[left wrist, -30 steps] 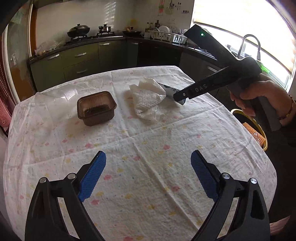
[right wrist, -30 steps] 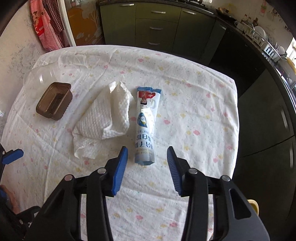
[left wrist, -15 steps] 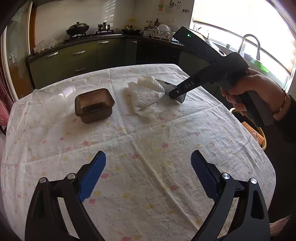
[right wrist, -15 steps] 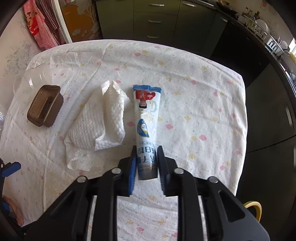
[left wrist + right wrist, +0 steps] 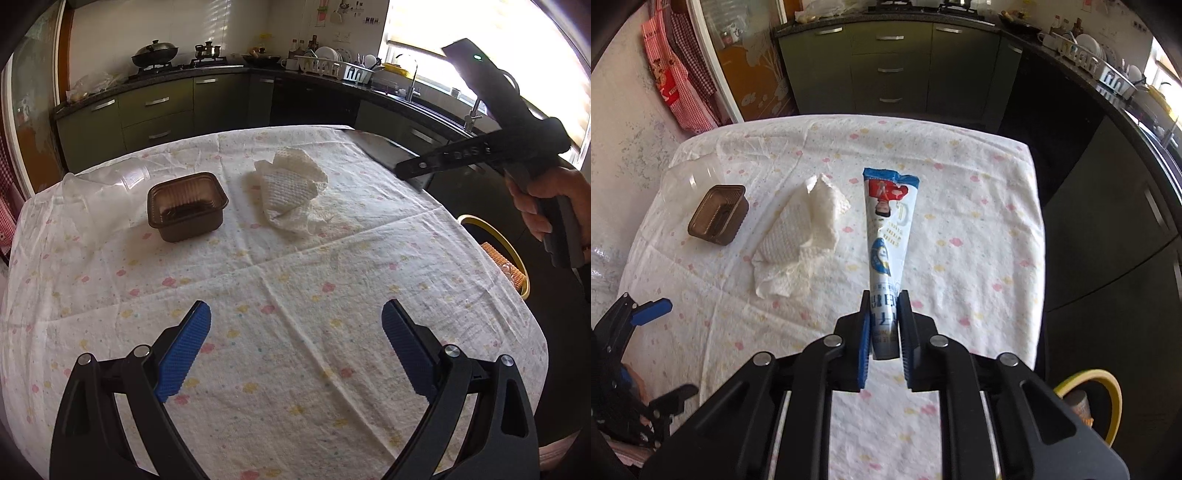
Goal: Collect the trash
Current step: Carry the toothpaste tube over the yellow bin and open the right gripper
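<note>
While the white and blue tube (image 5: 889,236) hangs lifted clear above the flowered tablecloth (image 5: 979,236), the right gripper (image 5: 884,317) pinches its lower end, jaws having just closed on it. Beside it on the cloth lie a crumpled paper towel (image 5: 801,236) and a brown plastic tray (image 5: 718,214). Nearer the table's edge, the left gripper (image 5: 295,347) stands wide and empty.

A white cloth with small pink and yellow flowers (image 5: 295,288) covers the bench. Behind it run dark green cabinets with metal handles (image 5: 155,110), a black wok on the stove (image 5: 155,51), and a white dish rack (image 5: 332,68). Red checked aprons (image 5: 676,81) hang by a wooden door.
</note>
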Demonstrator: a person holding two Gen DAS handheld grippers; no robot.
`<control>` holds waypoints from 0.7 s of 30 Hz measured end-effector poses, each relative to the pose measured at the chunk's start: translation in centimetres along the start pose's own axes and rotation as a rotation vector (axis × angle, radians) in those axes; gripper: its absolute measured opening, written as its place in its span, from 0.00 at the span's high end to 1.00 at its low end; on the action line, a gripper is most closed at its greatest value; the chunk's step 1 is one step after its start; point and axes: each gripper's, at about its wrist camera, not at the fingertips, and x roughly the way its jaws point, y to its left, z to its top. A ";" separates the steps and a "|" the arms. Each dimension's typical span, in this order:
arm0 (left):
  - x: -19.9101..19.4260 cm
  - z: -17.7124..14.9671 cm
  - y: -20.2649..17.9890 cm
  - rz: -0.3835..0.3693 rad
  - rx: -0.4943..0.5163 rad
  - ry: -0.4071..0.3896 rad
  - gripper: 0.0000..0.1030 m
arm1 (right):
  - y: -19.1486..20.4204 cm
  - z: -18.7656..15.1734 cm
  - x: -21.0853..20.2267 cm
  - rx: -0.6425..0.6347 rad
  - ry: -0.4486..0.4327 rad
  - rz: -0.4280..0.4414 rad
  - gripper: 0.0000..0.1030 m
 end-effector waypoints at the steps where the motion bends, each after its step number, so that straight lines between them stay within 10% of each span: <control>1: 0.0 0.0 0.0 0.001 0.002 0.000 0.10 | -0.9 -0.8 -0.9 0.021 -0.005 -0.008 0.87; 13: 0.4 -0.2 -0.4 -0.002 0.010 0.010 0.10 | -15.1 -13.2 -6.3 0.308 0.138 -0.210 0.87; 21: 0.3 -0.1 -0.9 -0.007 0.022 0.009 0.10 | -18.4 -14.8 -3.0 0.402 0.227 -0.217 0.85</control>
